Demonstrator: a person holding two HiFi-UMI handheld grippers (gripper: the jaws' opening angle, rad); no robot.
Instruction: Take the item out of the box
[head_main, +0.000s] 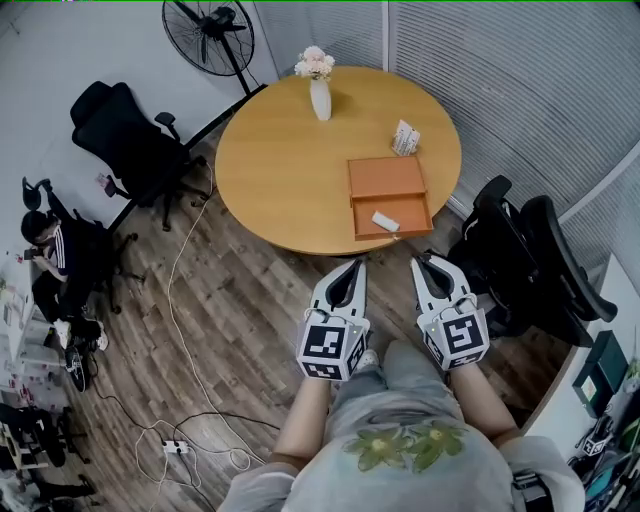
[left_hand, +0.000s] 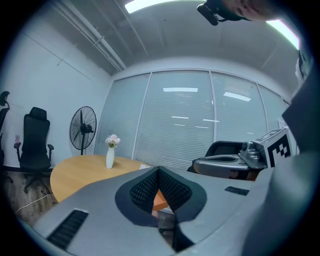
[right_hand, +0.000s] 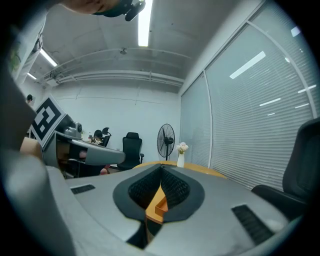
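Down by the person's knees, both grippers sit side by side, marker cubes up, pointing almost level at the round worktop (head_main: 285, 170). Left gripper (head_main: 357, 266): jaws clenched, nothing in them. Right gripper (head_main: 423, 262): same. Beyond, the orange box (head_main: 386, 178) lies open, with the white item (head_main: 385, 221) in its near half.

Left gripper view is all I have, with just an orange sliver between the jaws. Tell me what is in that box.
Observer: In the head view, the orange box lies open on the round table, one small white item in its near half.
Operator: Place the box for me.
Observer: It sits at the table's right side, near the edge closest to the person.
Operator: Report both grippers.
Observer: The left gripper and right gripper are short of that edge, touching nothing.
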